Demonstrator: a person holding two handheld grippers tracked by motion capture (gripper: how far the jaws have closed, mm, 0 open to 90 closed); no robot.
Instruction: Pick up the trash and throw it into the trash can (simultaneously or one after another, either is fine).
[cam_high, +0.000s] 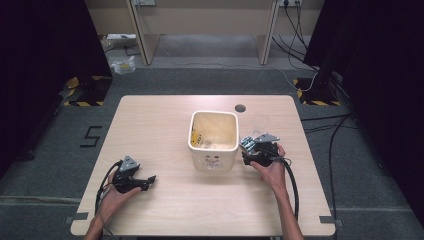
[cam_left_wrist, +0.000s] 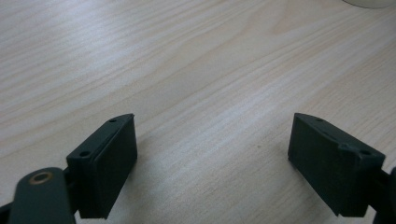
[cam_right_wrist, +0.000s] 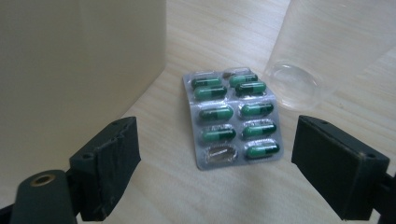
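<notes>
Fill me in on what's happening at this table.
A person works with a tool in each hand. The right tool, jaws open, is lined up on a blister pack of green capsules lying flat beside the cream bin and a clear plastic cup. The left tool rests open over bare table.

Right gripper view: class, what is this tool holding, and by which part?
Nothing. The right tool stands open; the capsule blister pack lies flat on the table between its jaws, untouched.

- Table (cam_right_wrist: 154, 196): pale wood grain, smooth, matt.
- Blister pack (cam_right_wrist: 232, 117): shiny silver foil, clear plastic bubbles, glossy green capsules.
- Cup (cam_right_wrist: 327, 46): clear, thin plastic.
- Bin (cam_high: 213, 140): cream plastic, smooth.
- Right gripper (cam_right_wrist: 215, 179) pads (cam_right_wrist: 119, 161): black, matt, slightly rough.
</notes>
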